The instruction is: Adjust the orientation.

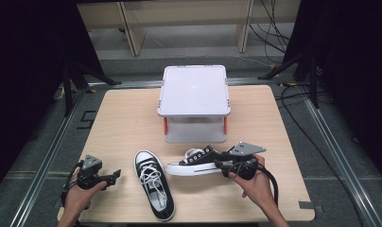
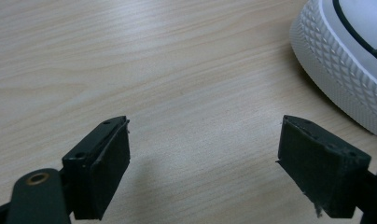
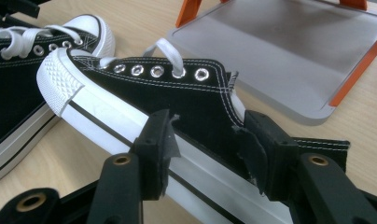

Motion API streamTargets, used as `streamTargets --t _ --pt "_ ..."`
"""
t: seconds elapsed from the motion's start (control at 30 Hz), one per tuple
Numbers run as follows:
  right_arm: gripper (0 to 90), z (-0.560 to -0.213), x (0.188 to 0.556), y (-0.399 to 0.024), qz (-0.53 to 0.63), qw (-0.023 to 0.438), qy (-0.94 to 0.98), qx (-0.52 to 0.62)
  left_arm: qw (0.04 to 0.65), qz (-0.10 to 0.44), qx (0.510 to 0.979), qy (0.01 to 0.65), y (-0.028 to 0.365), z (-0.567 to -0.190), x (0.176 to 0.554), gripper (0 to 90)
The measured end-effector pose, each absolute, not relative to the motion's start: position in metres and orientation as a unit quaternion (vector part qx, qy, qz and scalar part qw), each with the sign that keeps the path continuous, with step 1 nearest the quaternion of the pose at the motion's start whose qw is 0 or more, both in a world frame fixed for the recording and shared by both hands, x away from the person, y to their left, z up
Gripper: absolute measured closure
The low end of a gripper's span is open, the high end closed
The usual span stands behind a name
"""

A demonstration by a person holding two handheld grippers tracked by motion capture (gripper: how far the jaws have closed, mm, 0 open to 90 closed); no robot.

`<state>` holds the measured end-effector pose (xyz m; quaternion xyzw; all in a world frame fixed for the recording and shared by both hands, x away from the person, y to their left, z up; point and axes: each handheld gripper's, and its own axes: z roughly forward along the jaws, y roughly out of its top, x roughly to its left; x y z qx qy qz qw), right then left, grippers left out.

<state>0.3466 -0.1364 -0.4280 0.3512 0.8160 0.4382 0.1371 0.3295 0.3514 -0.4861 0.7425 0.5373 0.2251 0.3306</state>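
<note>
Two black canvas sneakers with white soles and laces are on the wooden table (image 1: 123, 123). One sneaker (image 1: 153, 185) lies flat, toe pointing away, near the front edge. The other sneaker (image 1: 196, 161) points left, and my right gripper (image 1: 222, 164) is shut on its heel end. In the right gripper view one pad (image 3: 161, 140) presses the white sole and the other the black collar of this sneaker (image 3: 177, 105); the flat sneaker (image 3: 18, 93) lies beyond it. My left gripper (image 1: 115, 174) hovers open left of the flat sneaker. Its jaws (image 2: 203, 154) hold nothing, and a white toe cap (image 2: 345, 70) shows nearby.
A small grey two-level stand (image 1: 194, 90) with orange posts sits at the middle back of the table; its lower shelf (image 3: 280, 42) lies just past the held sneaker. Bare table lies to the left and right of the stand.
</note>
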Motion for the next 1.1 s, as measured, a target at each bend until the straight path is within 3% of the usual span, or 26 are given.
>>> streamTargets --t 0.37,0.47,0.67,0.87,1.07,1.1 --pt "53.8 -0.435 0.319 -0.135 0.409 0.148 0.846 0.308 0.330 0.228 0.743 0.535 0.351 -0.486 0.330 16.5" --pt "49.0 -0.444 0.316 -0.132 0.385 0.139 0.862 0.299 0.330 0.229 0.743 0.536 0.351 -0.486 0.330 16.6" --pt "46.1 -0.421 0.309 -0.134 0.423 0.164 0.847 0.277 0.331 0.226 0.741 0.539 0.351 -0.486 0.329 16.6" --pt "46.3 -0.414 0.320 -0.151 0.427 0.178 0.839 0.286 0.332 0.227 0.742 0.537 0.351 -0.486 0.329 16.5" --pt "48.4 -0.427 0.354 -0.163 0.399 0.164 0.853 0.293 0.325 0.228 0.745 0.537 0.352 -0.487 0.330 16.5" --pt "50.3 -0.432 0.357 -0.160 0.393 0.145 0.859 0.294 0.325 0.229 0.741 0.541 0.352 -0.488 0.331 16.5"
